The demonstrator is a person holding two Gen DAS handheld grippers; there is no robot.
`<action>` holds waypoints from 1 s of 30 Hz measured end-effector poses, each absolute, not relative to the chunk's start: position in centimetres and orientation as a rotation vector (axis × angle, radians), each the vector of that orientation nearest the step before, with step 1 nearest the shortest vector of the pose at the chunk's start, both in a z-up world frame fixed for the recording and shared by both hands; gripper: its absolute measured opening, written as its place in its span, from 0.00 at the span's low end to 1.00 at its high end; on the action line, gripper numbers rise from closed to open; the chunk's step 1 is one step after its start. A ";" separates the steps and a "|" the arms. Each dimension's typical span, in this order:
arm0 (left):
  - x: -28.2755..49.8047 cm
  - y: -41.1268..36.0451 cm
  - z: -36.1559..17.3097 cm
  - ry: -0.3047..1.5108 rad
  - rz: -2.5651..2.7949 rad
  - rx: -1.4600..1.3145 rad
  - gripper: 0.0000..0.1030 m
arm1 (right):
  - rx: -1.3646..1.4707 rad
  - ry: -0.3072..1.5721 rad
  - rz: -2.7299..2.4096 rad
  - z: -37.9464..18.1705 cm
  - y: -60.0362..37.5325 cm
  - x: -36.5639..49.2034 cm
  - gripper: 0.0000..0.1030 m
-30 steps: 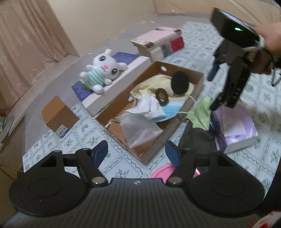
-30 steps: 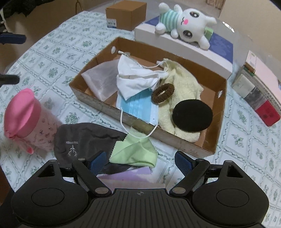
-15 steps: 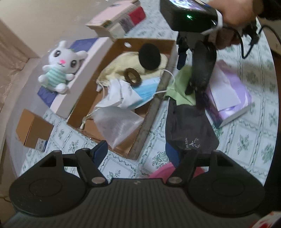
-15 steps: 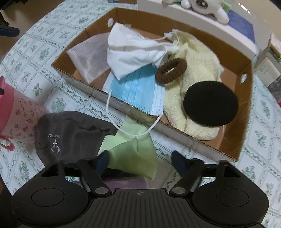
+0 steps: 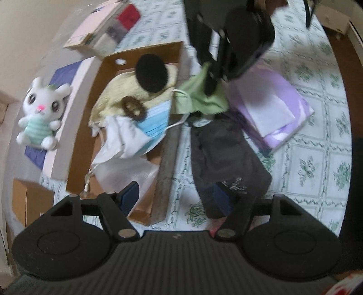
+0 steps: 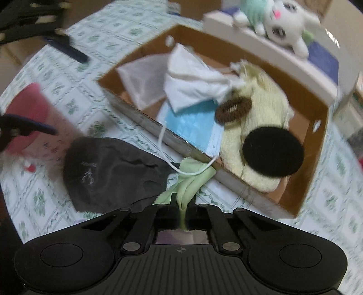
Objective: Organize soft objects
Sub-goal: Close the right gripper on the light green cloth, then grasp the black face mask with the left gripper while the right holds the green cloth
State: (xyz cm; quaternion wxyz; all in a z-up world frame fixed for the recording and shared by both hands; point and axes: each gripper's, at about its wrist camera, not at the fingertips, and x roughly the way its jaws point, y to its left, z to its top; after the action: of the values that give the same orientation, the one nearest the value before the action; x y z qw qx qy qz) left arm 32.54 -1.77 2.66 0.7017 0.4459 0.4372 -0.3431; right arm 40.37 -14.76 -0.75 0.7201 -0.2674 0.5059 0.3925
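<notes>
Right gripper [image 6: 181, 217] has just snapped closed, pinching the green cloth [image 6: 188, 181] beside the cardboard box [image 6: 304, 199], while the left gripper [image 5: 177, 195] hangs open above the dark cloth [image 5: 226, 154].

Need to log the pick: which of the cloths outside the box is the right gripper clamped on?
The light green cloth, pinched in the right gripper; the dark grey one lies loose.

Motion blur smears the pink cup [image 6: 25, 113] at the right-wrist frame's left edge. The plush bunny [image 6: 283, 20] is cut off at the top. The green cloth [image 6: 188, 181] vanishes between the closed fingers.
</notes>
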 end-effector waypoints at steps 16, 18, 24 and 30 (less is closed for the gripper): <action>30.5 -7.3 -2.5 0.997 -0.985 1.277 0.81 | -0.793 0.977 0.873 4.8 -19.2 35.0 0.05; 30.3 -7.5 -3.0 1.001 -1.031 1.299 0.82 | -0.780 0.983 0.864 4.7 -20.1 35.0 0.05; 30.5 -8.1 -4.4 1.053 -1.141 1.338 0.82 | -0.728 1.010 0.844 4.4 -22.0 35.6 0.05; 29.5 -9.0 -5.9 1.091 -1.209 1.422 0.82 | -0.690 1.018 0.815 4.0 -23.2 36.1 0.05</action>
State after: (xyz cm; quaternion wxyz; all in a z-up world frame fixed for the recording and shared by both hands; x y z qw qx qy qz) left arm 29.50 -8.98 -5.89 0.4705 0.5806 0.4451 -0.4934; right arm 36.08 -23.24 4.01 0.7402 -0.3144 0.4641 0.3714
